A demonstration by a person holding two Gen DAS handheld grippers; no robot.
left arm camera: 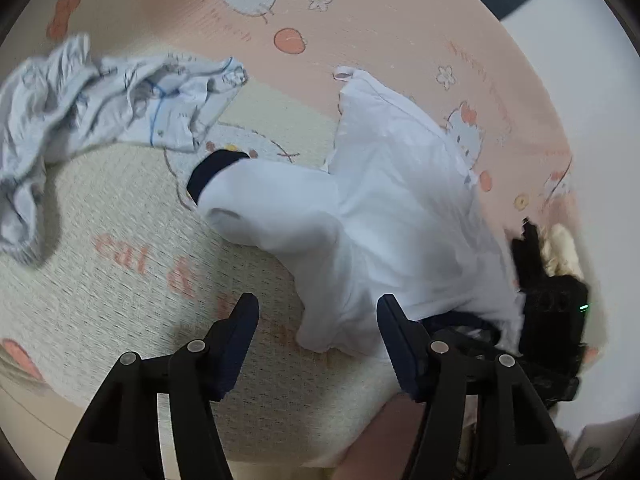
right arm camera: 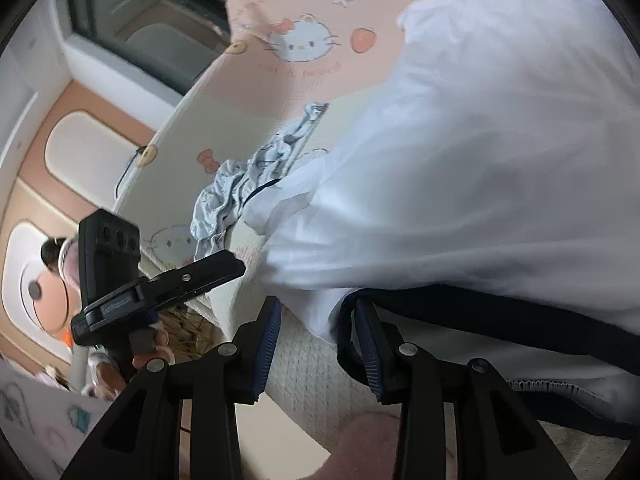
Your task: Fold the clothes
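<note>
Your L hand-held gripper [left arm camera: 318,312] is spread, nothing pinched; a white shirt [left arm camera: 384,208] w/ dark cuffs lies just ahead of it, hem corner between the jaws but not pressed. Crumpled light-blue garment [left arm camera: 80,100] sits well off to the front-left. Your R hand-held gripper [right arm camera: 316,312] is also spread; the shirt's dark collar band [right arm camera: 480,312] is right by its right jaw, no squeeze visible. Both clothes lie on a pink-and-cream cartoon-cat mat [left arm camera: 380,20].
</note>
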